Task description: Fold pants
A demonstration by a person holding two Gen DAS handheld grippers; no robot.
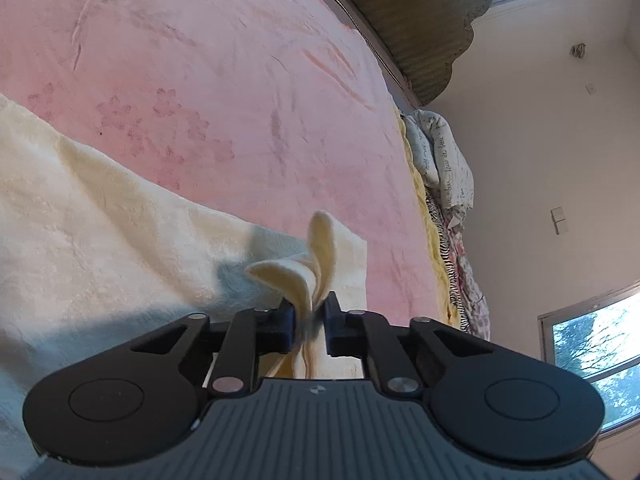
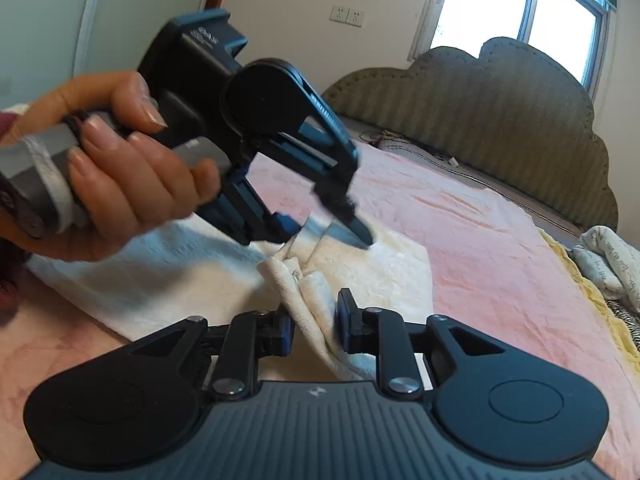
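Note:
Cream fleece pants (image 1: 100, 208) lie flat across a pink blanket. In the left wrist view my left gripper (image 1: 311, 314) is shut on a doubled edge of the pants, and a folded flap (image 1: 320, 248) stands up past the pads. The right wrist view shows the same pants (image 2: 380, 276) spread ahead. My right gripper (image 2: 316, 322) is shut on a bunched edge of the cloth, which fills the gap between its pads. Just beyond it, a hand (image 2: 120, 184) holds the left gripper (image 2: 326, 236) tilted down onto the pants, slightly blurred.
The pink blanket (image 1: 224, 80) covers the bed. A padded olive headboard (image 2: 500, 120) runs along the far side. Crumpled patterned bedding (image 2: 608, 260) and a yellow cover (image 1: 432, 232) lie at the bed's right edge. Windows (image 2: 520, 8) and white walls stand behind.

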